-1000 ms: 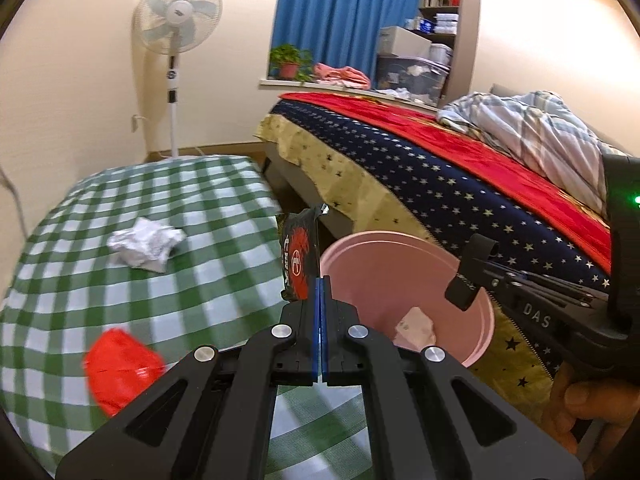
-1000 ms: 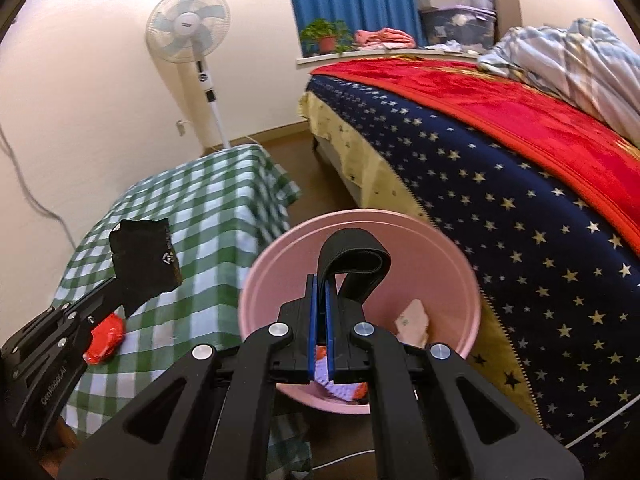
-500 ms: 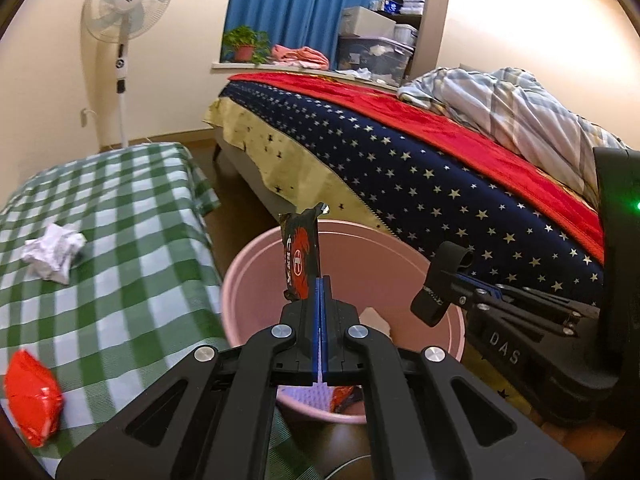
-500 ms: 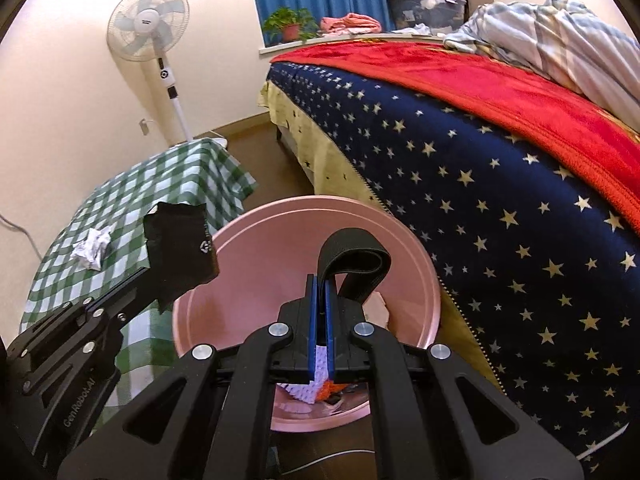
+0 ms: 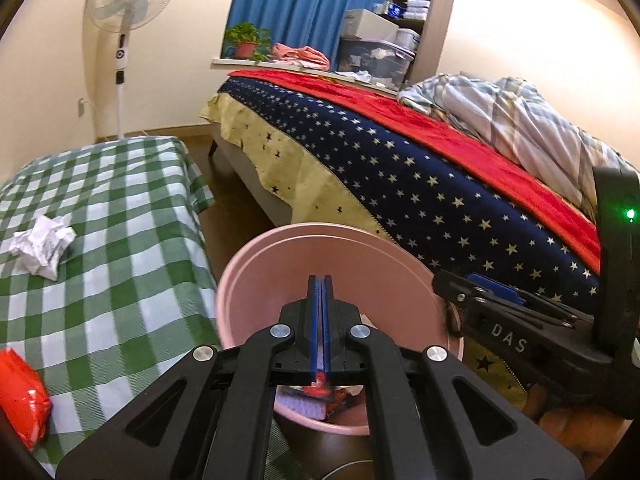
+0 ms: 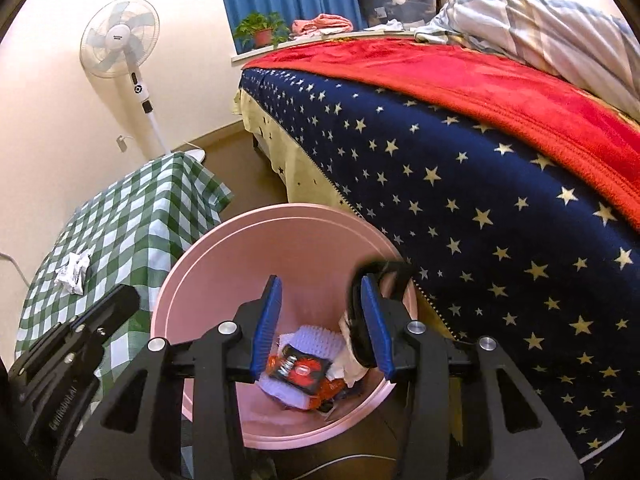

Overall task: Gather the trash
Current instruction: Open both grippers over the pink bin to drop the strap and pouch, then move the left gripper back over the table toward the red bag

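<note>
Both grippers hang over the pink bin (image 5: pixel 280 264) (image 6: pixel 224 248) beside the bed. My left gripper (image 5: pixel 319 278) is shut with nothing between its blue pads. The jaws of my right gripper (image 6: pixel 320 280) are opening; a black looped band (image 6: pixel 394 276), blurred, rests loose against the inside of the right finger. A black-and-red wrapper (image 6: pixel 300 368) lies on other scraps in the bin. On the green checked table (image 5: pixel 120 280) lie a crumpled white paper (image 5: pixel 40 244) (image 6: pixel 74 272) and a red wrapper (image 5: pixel 22 396).
A bed with a starred navy cover (image 6: pixel 480 200) and red blanket stands right against the bin. A standing fan (image 5: pixel 124 20) is by the far wall. A strip of floor (image 5: pixel 228 216) runs between table and bed. A hand (image 5: pixel 568 420) holds the right gripper.
Both grippers swung from the table side to over the bin. The black-and-red wrapper has left my left gripper and lies in the bin. My right jaws have parted and the black band is loose.
</note>
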The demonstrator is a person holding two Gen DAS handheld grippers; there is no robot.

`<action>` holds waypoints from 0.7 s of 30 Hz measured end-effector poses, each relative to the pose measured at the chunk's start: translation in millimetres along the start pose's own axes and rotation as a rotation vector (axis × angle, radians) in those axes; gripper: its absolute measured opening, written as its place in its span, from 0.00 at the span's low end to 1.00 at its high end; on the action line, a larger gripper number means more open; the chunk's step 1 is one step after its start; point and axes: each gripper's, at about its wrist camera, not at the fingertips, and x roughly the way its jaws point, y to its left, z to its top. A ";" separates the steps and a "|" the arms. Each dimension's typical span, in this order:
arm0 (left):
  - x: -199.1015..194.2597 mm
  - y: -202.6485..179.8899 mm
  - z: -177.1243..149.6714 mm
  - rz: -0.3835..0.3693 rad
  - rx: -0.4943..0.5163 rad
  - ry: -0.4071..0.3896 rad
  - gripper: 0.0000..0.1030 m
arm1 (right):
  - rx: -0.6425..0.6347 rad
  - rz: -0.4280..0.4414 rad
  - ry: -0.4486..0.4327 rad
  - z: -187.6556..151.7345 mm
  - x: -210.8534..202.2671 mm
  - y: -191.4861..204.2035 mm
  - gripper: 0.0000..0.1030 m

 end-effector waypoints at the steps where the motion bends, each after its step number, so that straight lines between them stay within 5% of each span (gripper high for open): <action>1: -5.2 2.2 0.3 0.007 -0.001 -0.006 0.02 | -0.001 0.004 -0.003 -0.1 -1.5 0.6 0.41; 11: -67.3 45.8 -4.3 0.119 -0.062 -0.063 0.02 | -0.039 0.077 -0.039 -5.2 -32.7 26.3 0.42; 17: -105.7 93.3 -17.0 0.279 -0.169 -0.074 0.03 | -0.067 0.145 -0.050 -15.3 -49.4 62.5 0.42; 21: -117.6 126.8 -29.8 0.384 -0.261 -0.049 0.31 | -0.103 0.191 -0.052 -22.2 -55.3 91.2 0.42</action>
